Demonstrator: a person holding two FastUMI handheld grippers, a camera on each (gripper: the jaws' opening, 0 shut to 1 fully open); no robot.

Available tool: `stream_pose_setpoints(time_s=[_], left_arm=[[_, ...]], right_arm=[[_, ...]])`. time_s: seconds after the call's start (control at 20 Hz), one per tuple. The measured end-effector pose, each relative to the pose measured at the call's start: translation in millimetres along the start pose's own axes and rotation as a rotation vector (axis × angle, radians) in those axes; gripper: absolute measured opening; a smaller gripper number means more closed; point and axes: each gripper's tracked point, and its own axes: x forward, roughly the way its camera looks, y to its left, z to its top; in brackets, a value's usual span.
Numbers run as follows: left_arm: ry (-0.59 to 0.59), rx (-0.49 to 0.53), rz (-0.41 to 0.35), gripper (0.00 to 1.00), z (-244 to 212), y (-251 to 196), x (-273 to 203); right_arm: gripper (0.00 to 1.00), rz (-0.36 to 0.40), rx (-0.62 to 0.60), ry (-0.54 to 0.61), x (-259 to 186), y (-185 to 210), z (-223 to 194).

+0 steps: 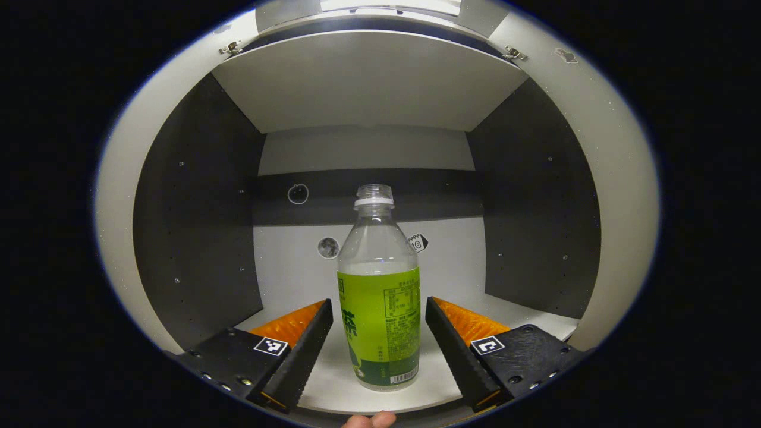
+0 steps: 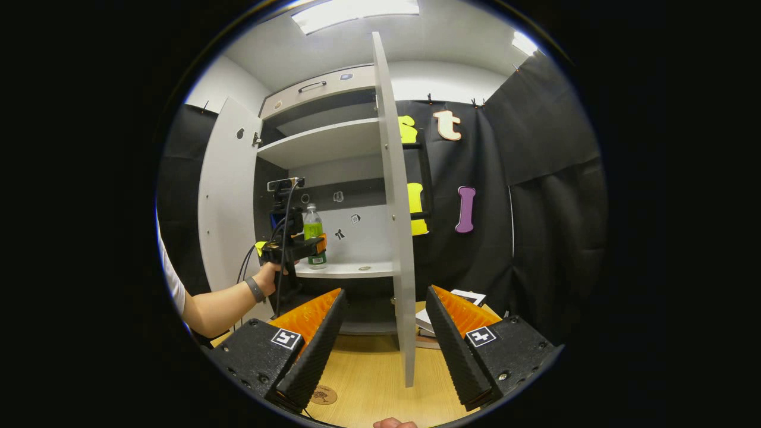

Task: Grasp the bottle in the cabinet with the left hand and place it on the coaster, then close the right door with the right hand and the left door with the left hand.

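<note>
A clear bottle (image 1: 379,297) with a green label and no cap stands upright on the cabinet shelf (image 1: 511,312). My left gripper (image 1: 379,309) is open, one finger on each side of the bottle with small gaps. In the right gripper view that left gripper (image 2: 309,246) sits at the bottle (image 2: 313,235), held by a hand. My right gripper (image 2: 383,297) is open over the wooden table (image 2: 368,368), with the edge of the open right door (image 2: 395,214) straight ahead. The left door (image 2: 229,196) stands open. A round coaster (image 2: 324,395) lies on the table by the left finger.
The cabinet's dark side walls (image 1: 196,226) and an upper shelf (image 1: 368,77) close in around the bottle. A person's forearm (image 2: 223,306) reaches in from the left. Papers or books (image 2: 461,303) lie on the table behind the right door.
</note>
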Motion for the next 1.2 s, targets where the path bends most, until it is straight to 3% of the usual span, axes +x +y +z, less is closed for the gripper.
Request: stream_pose_setpoints(time_s=[0.2,0.35,0.5,0.6,0.9,1.2], left_arm=[[0.003,0.004,0.021,0.96,3,5,13],[0.011,0.009,-0.010,0.95,4,-2,17],[0.013,0.015,0.001,0.78,5,-1,14],[0.008,0.017,0.016,0.76,8,2,14],[-0.043,-0.007,0.007,0.75,41,7,-20],[-0.060,-0.047,-0.005,0.75,61,13,-84]], right_arm=[[0.83,-0.004,-0.001,-0.005,3,-2,0],[0.83,-0.009,0.000,-0.007,2,-4,1],[0.83,-0.011,0.004,-0.009,1,-6,2],[0.83,-0.010,0.003,-0.012,-1,-6,2],[0.83,0.003,0.008,-0.023,-9,-6,6],[0.83,0.055,0.002,-0.031,-19,6,9]])
